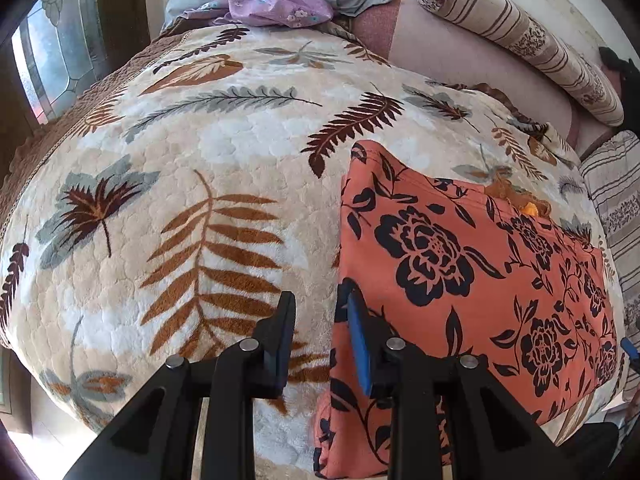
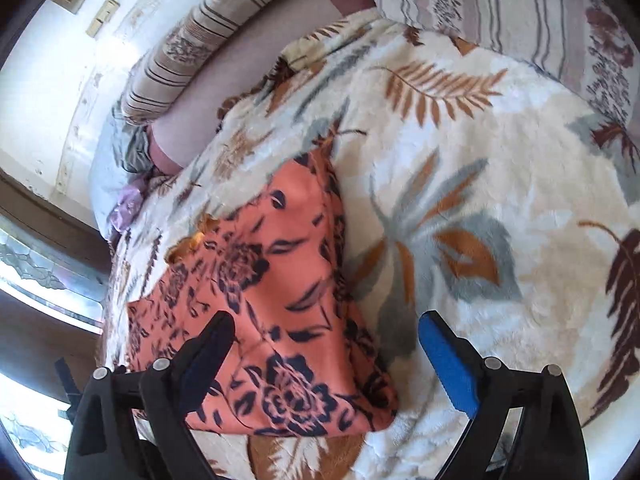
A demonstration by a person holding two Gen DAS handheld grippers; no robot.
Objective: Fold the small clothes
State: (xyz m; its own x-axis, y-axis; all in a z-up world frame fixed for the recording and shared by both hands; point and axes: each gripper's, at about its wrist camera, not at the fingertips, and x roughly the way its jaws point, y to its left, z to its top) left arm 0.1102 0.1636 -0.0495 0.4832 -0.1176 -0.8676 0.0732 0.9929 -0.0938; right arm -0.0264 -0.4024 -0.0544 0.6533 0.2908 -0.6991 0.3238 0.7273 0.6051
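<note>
An orange garment with a black flower print [image 1: 460, 272] lies flat on a cream leaf-patterned blanket [image 1: 180, 200]. In the left wrist view my left gripper [image 1: 320, 320] hovers at the garment's left edge, open a little, with nothing between its blue pads. In the right wrist view the same garment [image 2: 272, 300] lies under my right gripper [image 2: 326, 340], which is wide open above its near corner and holds nothing. The blanket also shows there [image 2: 500, 200].
A striped bolster pillow [image 1: 520, 40] and a striped cushion [image 1: 616, 208] lie at the back right. A pile of purple and pale blue clothes [image 1: 280, 4] sits at the far end. A window [image 1: 52, 60] is at the left.
</note>
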